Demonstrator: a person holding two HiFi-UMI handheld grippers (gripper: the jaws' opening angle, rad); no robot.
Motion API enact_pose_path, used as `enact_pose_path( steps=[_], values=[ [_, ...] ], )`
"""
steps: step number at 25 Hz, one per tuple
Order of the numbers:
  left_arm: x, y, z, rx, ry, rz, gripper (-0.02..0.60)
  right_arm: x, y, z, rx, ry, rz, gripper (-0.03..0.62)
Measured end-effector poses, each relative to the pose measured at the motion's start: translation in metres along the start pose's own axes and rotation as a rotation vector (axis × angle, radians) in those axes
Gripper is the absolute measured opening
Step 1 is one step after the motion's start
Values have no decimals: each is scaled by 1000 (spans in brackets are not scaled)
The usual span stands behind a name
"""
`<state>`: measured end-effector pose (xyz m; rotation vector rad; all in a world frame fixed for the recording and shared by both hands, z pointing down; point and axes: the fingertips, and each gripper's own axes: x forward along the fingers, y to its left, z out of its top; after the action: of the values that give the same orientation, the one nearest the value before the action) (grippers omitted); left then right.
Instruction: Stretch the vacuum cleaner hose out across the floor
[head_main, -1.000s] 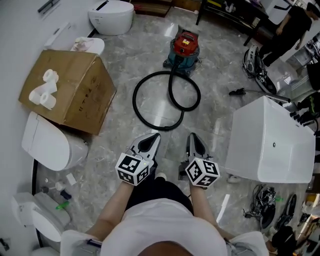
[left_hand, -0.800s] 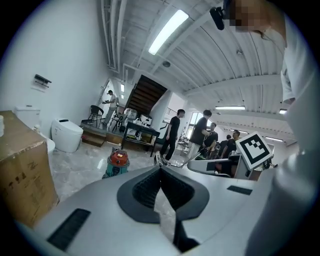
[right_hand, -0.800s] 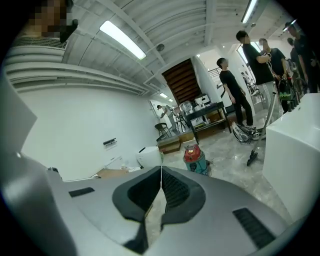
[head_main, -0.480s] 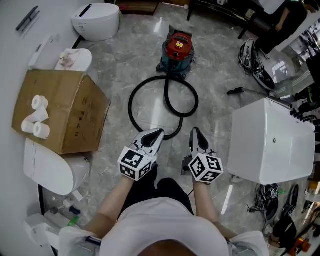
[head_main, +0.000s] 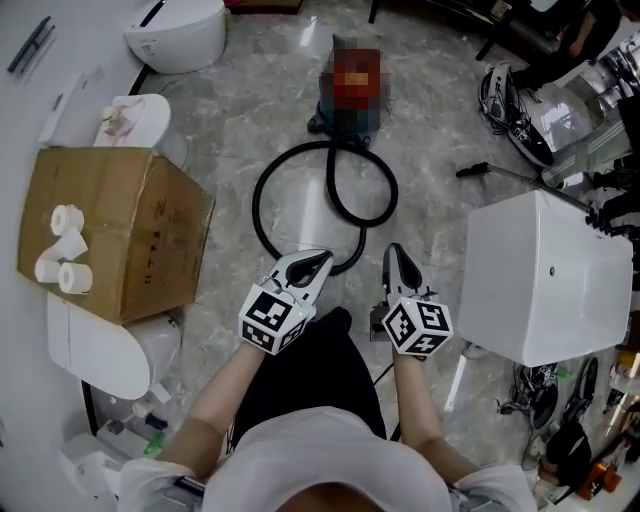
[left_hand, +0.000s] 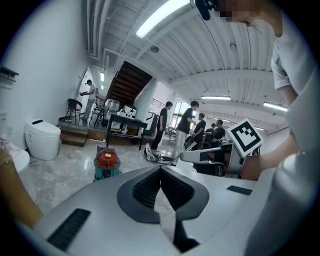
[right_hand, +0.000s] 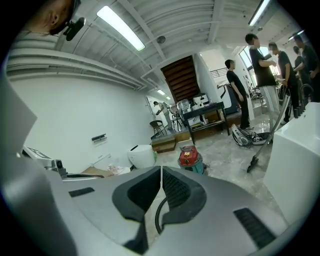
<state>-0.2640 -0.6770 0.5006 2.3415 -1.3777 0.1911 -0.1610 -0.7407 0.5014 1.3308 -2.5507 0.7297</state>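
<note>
A black vacuum hose (head_main: 268, 182) lies in two overlapping loops on the marble floor, running to a red and teal vacuum cleaner (left_hand: 106, 160) (right_hand: 189, 157) at the far end, which is mosaic-covered in the head view. My left gripper (head_main: 318, 262) is shut and empty, its tip just above the near edge of the big loop. My right gripper (head_main: 394, 254) is shut and empty too, a little to the right of the hose. A stretch of hose (right_hand: 158, 216) shows through the gap below the right jaws.
A cardboard box (head_main: 110, 230) with paper rolls sits left, with toilets (head_main: 178, 35) beside and behind it. A large white box (head_main: 545, 280) stands right. A vacuum wand (head_main: 510, 174) and a heap of cables (head_main: 503, 100) lie at the far right. Several people stand far off.
Both grippers have moved forward toward the hose loops and still stand shut. The hose and vacuum lie as before; the view has shifted with the person's step.
</note>
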Motion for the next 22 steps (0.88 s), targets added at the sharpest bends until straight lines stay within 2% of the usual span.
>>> enact_pose_path(
  steps=[5,11,15,22],
  values=[
    [20,2,-37,6,24,2,8,13,-18,-30,-15,23,32,15],
    [59,9,-115,-9,16,-11,8,37,-63,-99,-39,51,65,15],
    [91,28,-180,-4,26,-15,8,62,-102,-154,-48,52,68,16],
    [149,83,-310,37,68,-36,8,128,-176,-276,-49,71,66,15]
  ],
)
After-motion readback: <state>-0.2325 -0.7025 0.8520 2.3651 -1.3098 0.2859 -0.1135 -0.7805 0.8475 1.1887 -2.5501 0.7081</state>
